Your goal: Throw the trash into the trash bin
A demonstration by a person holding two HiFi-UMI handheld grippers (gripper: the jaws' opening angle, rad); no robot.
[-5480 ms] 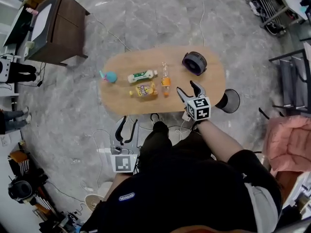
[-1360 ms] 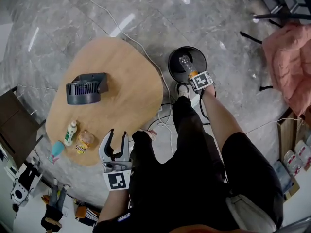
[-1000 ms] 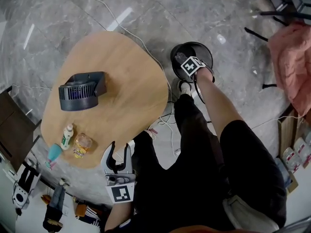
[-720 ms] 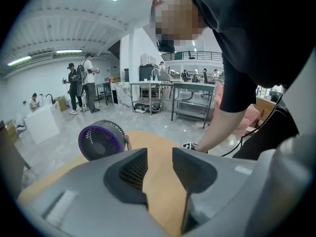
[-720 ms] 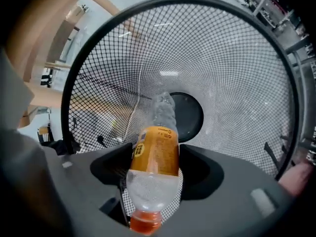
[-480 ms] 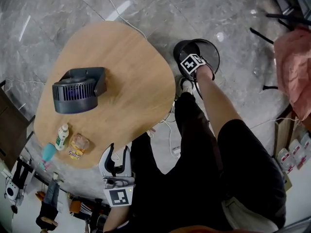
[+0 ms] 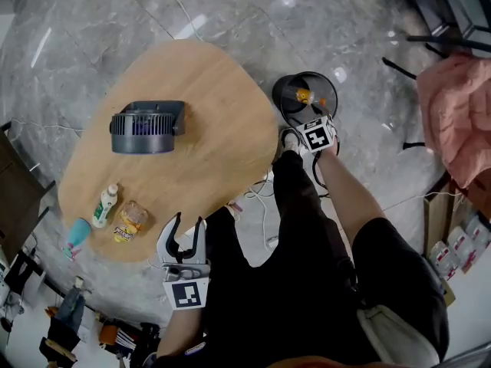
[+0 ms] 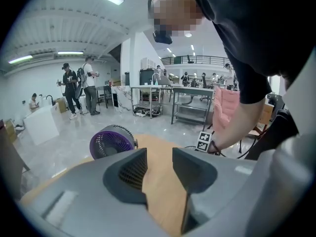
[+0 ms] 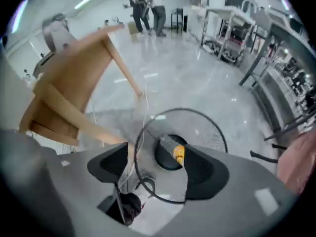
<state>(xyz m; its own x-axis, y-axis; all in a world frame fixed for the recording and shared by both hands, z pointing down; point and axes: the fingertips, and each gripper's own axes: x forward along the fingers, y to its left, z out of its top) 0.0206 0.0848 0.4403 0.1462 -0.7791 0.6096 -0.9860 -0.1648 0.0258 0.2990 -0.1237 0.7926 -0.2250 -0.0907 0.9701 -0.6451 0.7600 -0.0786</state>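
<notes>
Plastic bottle [image 9: 172, 148] lay in trash bin [image 9: 212, 132] below right gripper [image 9: 158, 171]
Jaws had just been opening, nothing between them; bottle looked light, slick, best gripped mid-body.

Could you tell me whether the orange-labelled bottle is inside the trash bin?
Inside: the bottle lies on the bottom of the mesh trash bin, below the right gripper, whose jaws have just been opening, empty.

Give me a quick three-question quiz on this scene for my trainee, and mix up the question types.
1. Besides the fan, how many items are on the table?
2. True or false: the left tongs are shut on something.
3. The orange-capped bottle lies: A in the trash bin, B between the left tongs, C on the table.
Key: 1 three; 2 false; 3 A.
</notes>
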